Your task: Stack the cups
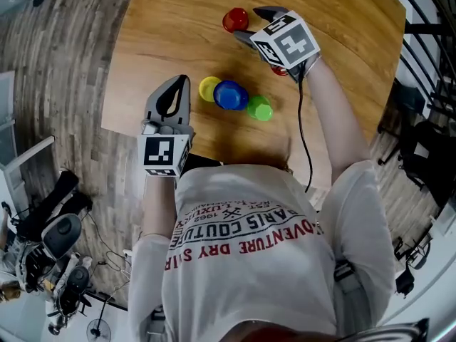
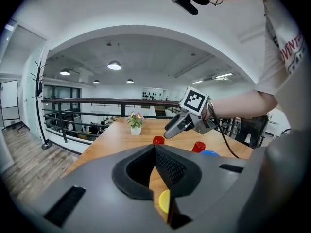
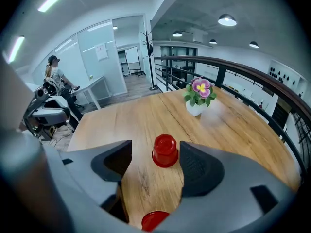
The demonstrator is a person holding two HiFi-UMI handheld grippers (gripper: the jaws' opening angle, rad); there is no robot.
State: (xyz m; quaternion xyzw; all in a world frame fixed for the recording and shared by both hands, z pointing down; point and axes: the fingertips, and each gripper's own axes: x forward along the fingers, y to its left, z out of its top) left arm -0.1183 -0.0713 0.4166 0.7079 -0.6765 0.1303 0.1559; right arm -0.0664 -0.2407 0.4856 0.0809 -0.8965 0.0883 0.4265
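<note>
Five cups stand on the wooden table. An upturned red cup sits just beyond the fingertips of my open right gripper, in line with the gap and untouched. A second red cup lies below that gripper's body. Nearer me, a yellow cup, a blue cup and a green cup form a row. My left gripper is shut on nothing, left of the yellow cup. The left gripper view also shows the right gripper over the far red cup.
A small white pot with a pink flower stands farther along the table. The table's near edge runs just in front of my body. A black railing lies beyond the table, and equipment and cables sit on the floor at left.
</note>
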